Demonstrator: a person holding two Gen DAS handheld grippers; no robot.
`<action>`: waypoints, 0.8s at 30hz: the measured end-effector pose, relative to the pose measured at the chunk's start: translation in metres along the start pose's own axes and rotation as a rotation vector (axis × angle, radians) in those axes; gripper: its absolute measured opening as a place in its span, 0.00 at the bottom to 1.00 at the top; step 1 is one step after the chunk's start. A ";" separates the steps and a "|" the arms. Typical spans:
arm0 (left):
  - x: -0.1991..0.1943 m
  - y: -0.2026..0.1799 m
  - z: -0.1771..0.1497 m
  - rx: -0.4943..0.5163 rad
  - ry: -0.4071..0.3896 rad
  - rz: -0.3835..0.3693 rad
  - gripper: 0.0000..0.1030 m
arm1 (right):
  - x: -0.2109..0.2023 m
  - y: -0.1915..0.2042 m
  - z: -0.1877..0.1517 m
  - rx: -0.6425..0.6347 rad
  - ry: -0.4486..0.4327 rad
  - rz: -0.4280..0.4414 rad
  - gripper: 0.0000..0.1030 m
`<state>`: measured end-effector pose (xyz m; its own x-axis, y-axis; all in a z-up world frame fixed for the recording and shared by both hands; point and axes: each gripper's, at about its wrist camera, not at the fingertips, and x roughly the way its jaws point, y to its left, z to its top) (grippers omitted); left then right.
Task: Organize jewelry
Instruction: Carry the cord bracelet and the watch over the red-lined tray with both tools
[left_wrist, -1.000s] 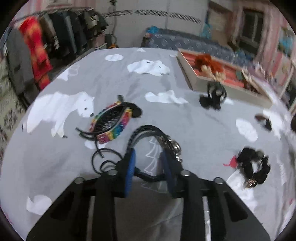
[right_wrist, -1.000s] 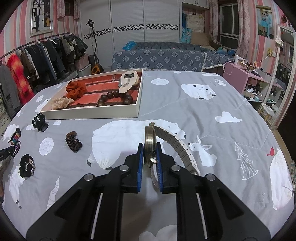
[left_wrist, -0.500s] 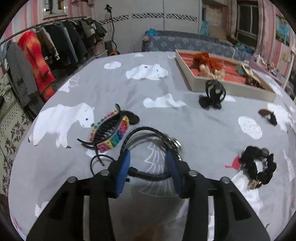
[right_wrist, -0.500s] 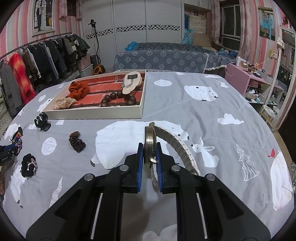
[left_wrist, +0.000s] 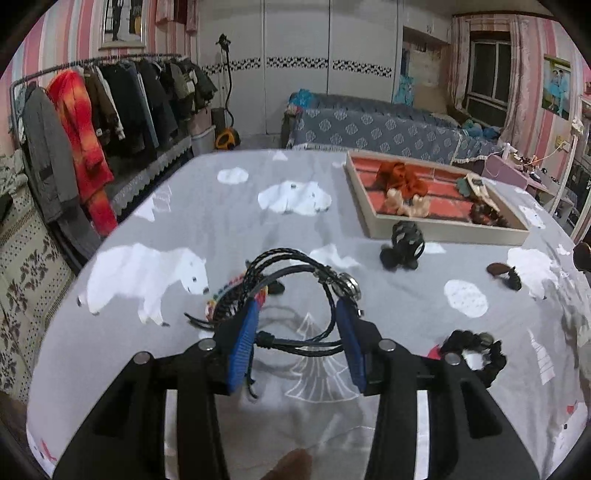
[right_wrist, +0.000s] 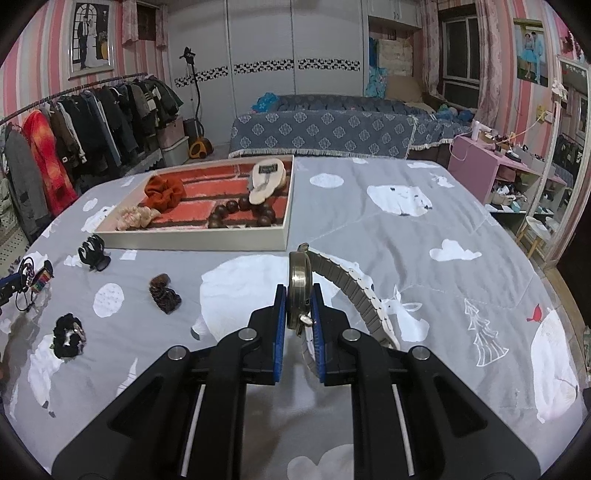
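Note:
My left gripper (left_wrist: 295, 314) is shut on a black braided cord bracelet (left_wrist: 291, 258) with a metal charm and holds it above the grey bedspread. A rainbow hair claw (left_wrist: 229, 299) lies just behind its left finger. My right gripper (right_wrist: 299, 295) is shut on a metal wristwatch (right_wrist: 297, 284), held on edge, its band trailing right. The white tray (right_wrist: 192, 242) with a red liner holds an orange scrunchie (right_wrist: 162, 192), dark beads and a cream hair clip. It also shows in the left wrist view (left_wrist: 443, 230).
Loose on the bedspread are a black claw clip (right_wrist: 92, 253), a brown clip (right_wrist: 164, 293) and a black scrunchie (right_wrist: 68, 334). A clothes rack (left_wrist: 92, 110) stands left. A sofa (right_wrist: 325, 129) is behind the bed, a pink desk (right_wrist: 498, 173) right.
My left gripper has lifted the black bracelet off the bedspread and tilted up, so the room comes into view. My right gripper with the watch has barely moved.

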<state>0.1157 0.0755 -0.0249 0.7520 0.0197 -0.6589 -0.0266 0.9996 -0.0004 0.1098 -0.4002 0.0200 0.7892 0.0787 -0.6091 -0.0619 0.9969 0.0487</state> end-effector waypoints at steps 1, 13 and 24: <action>-0.005 -0.001 0.003 0.004 -0.013 0.003 0.42 | -0.003 0.000 0.001 -0.001 -0.007 0.001 0.14; -0.048 -0.010 0.019 0.023 -0.108 0.025 0.42 | -0.051 0.003 0.013 -0.002 -0.102 0.009 0.14; -0.107 -0.018 0.013 0.034 -0.204 0.033 0.42 | -0.127 0.015 0.009 -0.022 -0.211 0.030 0.14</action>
<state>0.0446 0.0554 0.0557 0.8687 0.0522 -0.4926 -0.0340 0.9984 0.0459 0.0144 -0.3952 0.1053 0.8970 0.1085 -0.4286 -0.0985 0.9941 0.0455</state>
